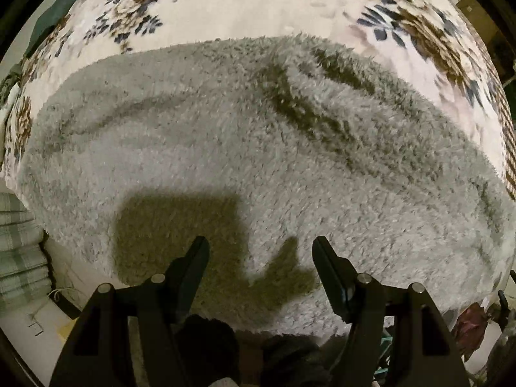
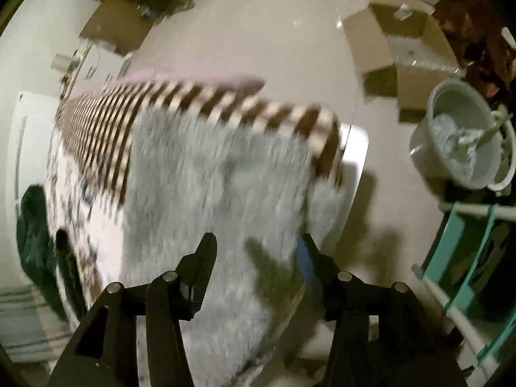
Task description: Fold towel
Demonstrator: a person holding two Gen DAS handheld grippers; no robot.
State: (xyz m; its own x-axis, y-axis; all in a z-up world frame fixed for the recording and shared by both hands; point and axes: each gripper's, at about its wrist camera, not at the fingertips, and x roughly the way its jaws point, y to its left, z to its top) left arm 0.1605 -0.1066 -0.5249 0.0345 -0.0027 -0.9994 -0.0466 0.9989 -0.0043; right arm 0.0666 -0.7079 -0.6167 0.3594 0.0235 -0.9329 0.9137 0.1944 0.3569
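Lay spread across a floral blanket (image 1: 225, 3), a shaggy grey towel (image 1: 258, 148), wrinkled from 10 to 2 o'clock and apparently flattened for folding. Hung over its near edge at 6 o'clock, the left gripper (image 1: 261, 251), jaws wide apart and holding nothing. Swept blurred above the same towel's side edge, the right gripper (image 2: 258, 251), likewise parted and empty, probably seeking a corner.
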